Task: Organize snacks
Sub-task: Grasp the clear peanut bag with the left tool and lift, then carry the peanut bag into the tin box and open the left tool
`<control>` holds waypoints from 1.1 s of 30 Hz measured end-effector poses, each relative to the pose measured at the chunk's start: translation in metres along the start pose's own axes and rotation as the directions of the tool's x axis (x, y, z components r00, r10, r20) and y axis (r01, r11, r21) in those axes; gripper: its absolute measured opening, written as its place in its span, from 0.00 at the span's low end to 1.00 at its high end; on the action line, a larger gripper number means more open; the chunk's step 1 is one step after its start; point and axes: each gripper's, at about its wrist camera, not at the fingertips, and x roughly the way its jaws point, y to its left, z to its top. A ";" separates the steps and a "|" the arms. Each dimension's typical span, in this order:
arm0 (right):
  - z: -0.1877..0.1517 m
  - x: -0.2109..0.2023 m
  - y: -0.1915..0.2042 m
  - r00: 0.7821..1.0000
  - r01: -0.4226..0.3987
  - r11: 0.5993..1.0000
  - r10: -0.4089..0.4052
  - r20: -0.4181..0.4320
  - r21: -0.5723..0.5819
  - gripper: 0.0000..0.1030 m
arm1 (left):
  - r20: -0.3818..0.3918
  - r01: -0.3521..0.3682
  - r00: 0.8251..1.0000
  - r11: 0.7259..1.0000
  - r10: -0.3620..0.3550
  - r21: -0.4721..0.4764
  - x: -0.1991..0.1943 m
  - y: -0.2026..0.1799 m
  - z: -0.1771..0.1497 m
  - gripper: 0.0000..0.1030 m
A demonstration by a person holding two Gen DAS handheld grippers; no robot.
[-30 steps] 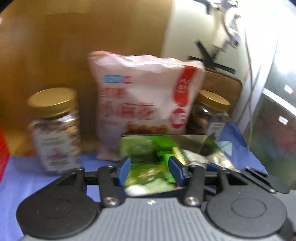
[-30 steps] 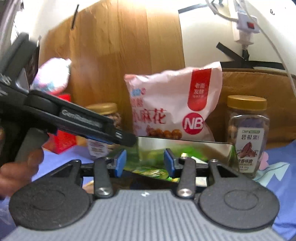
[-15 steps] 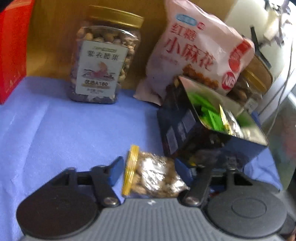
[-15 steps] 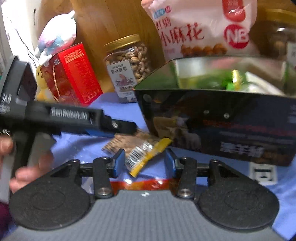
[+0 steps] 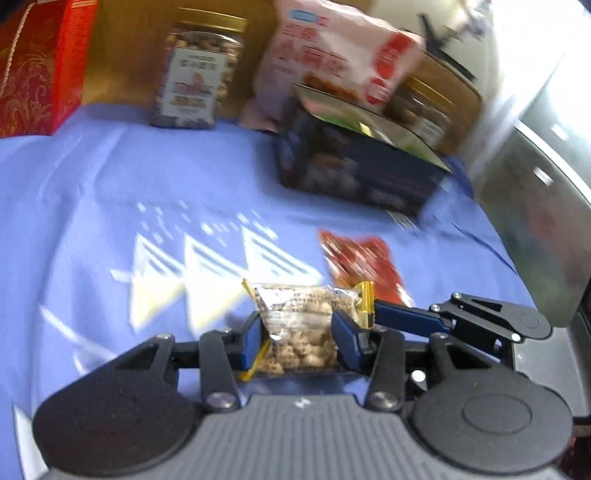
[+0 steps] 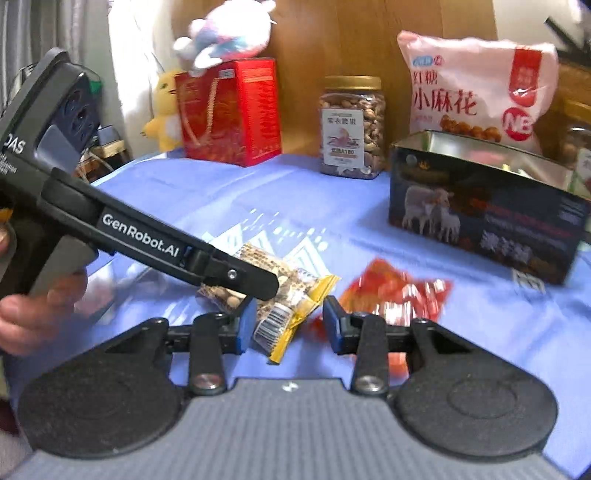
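A clear nut packet (image 5: 299, 332) with yellow ends lies on the blue cloth. My left gripper (image 5: 298, 341) has its blue pads against both sides of it, and its jaws are closing. In the right wrist view the left gripper's finger (image 6: 236, 275) lies across that nut packet (image 6: 284, 295). My right gripper (image 6: 289, 328) stands over the packet's yellow barcode end; its jaws are closing but the pads do not press on it. A red packet (image 6: 391, 291) lies just right of it. The open dark tin (image 6: 480, 221) stands farther back.
Along the wooden back wall stand a red gift box (image 6: 229, 110), a gold-lidded nut jar (image 6: 351, 125), a pink snack bag (image 6: 476, 88) and a second jar (image 6: 580, 147). Plush toys (image 6: 225, 33) sit on and beside the box. A hand (image 6: 33, 310) holds the left gripper.
Both grippers have pulled back from the tin and come down to the nut packet on the cloth. The left jaws have narrowed onto the packet.
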 end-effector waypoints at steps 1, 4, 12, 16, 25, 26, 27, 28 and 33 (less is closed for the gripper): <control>-0.007 -0.009 0.003 1.000 0.006 1.000 -0.006 0.005 0.004 0.43 | -0.008 0.013 1.000 1.000 -0.013 0.011 -0.002 -0.007 -0.007 0.39; -0.027 -0.034 0.003 0.999 0.033 0.998 -0.034 0.017 0.050 0.46 | -0.034 0.043 0.999 0.996 -0.040 0.073 -0.002 -0.031 -0.021 0.38; -0.068 -0.083 -0.003 0.992 0.109 0.973 -0.121 0.044 0.204 0.59 | -0.094 0.136 0.989 0.967 -0.118 0.215 0.011 -0.083 -0.039 0.50; -0.075 -0.092 0.003 0.979 0.176 0.967 -0.191 0.069 0.187 0.65 | -0.067 0.129 0.991 0.965 -0.117 0.227 0.003 -0.083 -0.039 0.55; -0.083 -0.082 0.010 0.973 0.221 0.968 -0.228 0.047 0.115 0.71 | -0.111 0.144 0.986 0.968 -0.123 0.204 0.010 -0.081 -0.037 0.55; -0.084 -0.082 0.012 0.970 0.231 0.967 -0.237 0.050 0.106 0.71 | -0.119 0.149 0.985 0.966 -0.126 0.209 0.013 -0.083 -0.038 0.55; -0.085 -0.081 0.014 0.969 0.237 0.967 -0.242 0.053 0.094 0.71 | -0.116 0.148 0.985 0.964 -0.125 0.220 0.014 -0.085 -0.040 0.55; -0.085 -0.081 0.015 0.968 0.242 0.967 -0.247 0.054 0.083 0.71 | -0.116 0.148 0.985 0.961 -0.124 0.233 0.015 -0.088 -0.041 0.54; -0.086 -0.082 0.014 0.964 0.256 0.965 -0.259 0.056 0.058 0.50 | -0.139 0.180 0.980 0.941 -0.146 0.286 0.019 -0.106 -0.048 0.53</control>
